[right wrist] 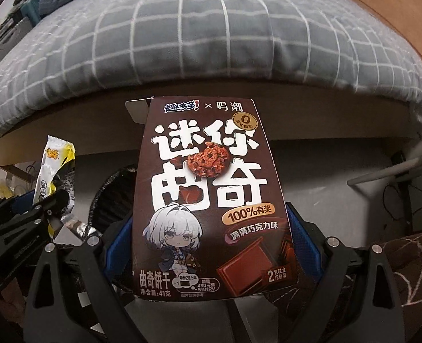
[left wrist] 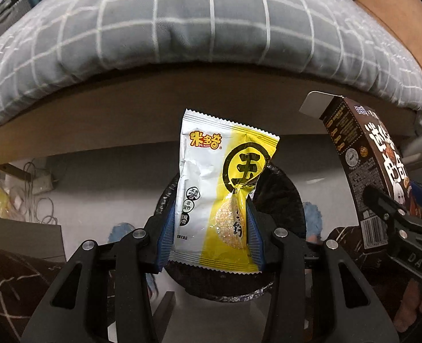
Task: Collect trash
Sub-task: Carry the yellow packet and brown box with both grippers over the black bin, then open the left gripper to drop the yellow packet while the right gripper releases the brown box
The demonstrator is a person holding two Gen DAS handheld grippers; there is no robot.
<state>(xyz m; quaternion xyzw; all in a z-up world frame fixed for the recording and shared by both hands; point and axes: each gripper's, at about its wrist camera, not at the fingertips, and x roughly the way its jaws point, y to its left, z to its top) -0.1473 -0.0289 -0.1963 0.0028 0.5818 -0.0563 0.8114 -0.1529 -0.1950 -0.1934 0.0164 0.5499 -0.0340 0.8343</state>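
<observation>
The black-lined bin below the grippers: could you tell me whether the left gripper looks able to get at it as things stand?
Probably yes. The left gripper, shut on the yellow snack wrapper, hangs right over the bin, with nothing visible between them. The right gripper with its cookie box sits off to the side.

A bed [left wrist: 211,105] is spanning the upper part of both views, its pale wooden side board running across under a grey-blue quilt [left wrist: 182,28] with a white grid pattern; the quilt is lying directly on the bed and bulging over its edge. Below the board, a light grey floor [left wrist: 96,171] is showing. A bin [left wrist: 279,200] lined with a black bag is standing on the floor, near the bed. At the left, a power strip [left wrist: 40,181] with a tangle of white cables [left wrist: 40,208] is lying on the floor under the bed edge, beside something yellow too blurred to tell.
</observation>
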